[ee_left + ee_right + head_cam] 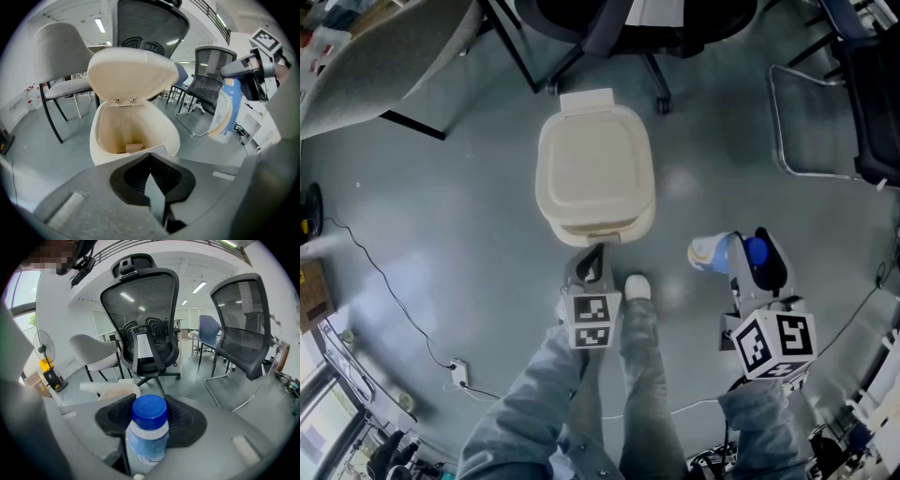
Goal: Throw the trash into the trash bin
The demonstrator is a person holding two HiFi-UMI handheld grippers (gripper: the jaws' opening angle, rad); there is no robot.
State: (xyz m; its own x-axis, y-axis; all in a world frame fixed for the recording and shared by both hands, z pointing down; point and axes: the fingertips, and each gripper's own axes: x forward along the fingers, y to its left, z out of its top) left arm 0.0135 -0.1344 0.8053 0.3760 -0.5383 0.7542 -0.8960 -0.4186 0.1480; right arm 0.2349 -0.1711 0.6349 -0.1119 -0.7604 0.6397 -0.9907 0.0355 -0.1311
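Clamping one bottle point(712, 253) in the right claw point(748, 255), jaws pressed on its upper end so that the one blue cap point(149, 409) sits nearest that claw's camera and the base points away and down. Holding it in the air above the grey floor point(441, 244), just to the right of the single cream trash bin point(595, 173), near it but apart from it and not over its mouth. Carrying nothing in the left claw point(592, 264): jaws together, tips met in one dark seam, aimed down at the front of the bin and just beside one white shoe point(637, 286). Looking along the left claw: one lid point(129, 75) tipped up on its hinge at the back, mouth of the bin open, one small tan scrap point(133, 147) lying on the bottom. Looking along the right claw: one black mesh chair point(140, 324) straight ahead, a second mesh chair point(241, 319) to its right, one grey shell chair point(93, 352) to the left, and one fan point(44, 352) on a yellow base at the far left. Trailing across the floor at the left of the head view: one thin dark cable point(394, 291), ending at one white socket block point(459, 373). Counting in all: two claws, one marker cube point(591, 321) on the left one and one more on the right, one bottle, one bin with one lid, one scrap, three chairs, one fan
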